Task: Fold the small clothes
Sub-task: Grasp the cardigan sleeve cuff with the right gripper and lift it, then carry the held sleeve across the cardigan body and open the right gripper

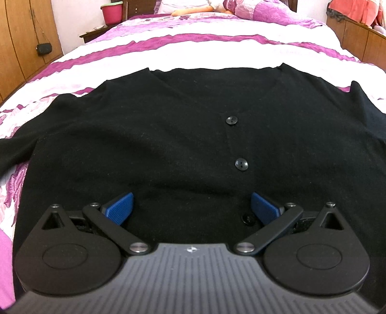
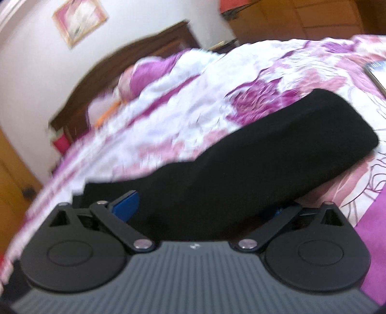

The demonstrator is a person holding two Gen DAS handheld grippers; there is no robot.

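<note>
A black buttoned cardigan (image 1: 168,135) lies spread flat on the bed, neckline away from me, sleeves out to both sides. My left gripper (image 1: 191,207) is open, its blue pads (image 1: 120,209) wide apart just above the cardigan's lower front near the bottom button (image 1: 247,218). In the blurred right wrist view, my right gripper (image 2: 205,207) is open with one black sleeve (image 2: 277,154) lying between its jaws. Its left blue pad (image 2: 126,206) shows; the right pad is mostly hidden by the sleeve.
The bed has a white and purple floral cover (image 1: 193,46). A pink bucket (image 1: 112,12) stands on a side table at the far left. Wooden wardrobes (image 1: 21,48) flank the bed. A dark wooden headboard (image 2: 125,62) and a picture (image 2: 79,20) are at the back.
</note>
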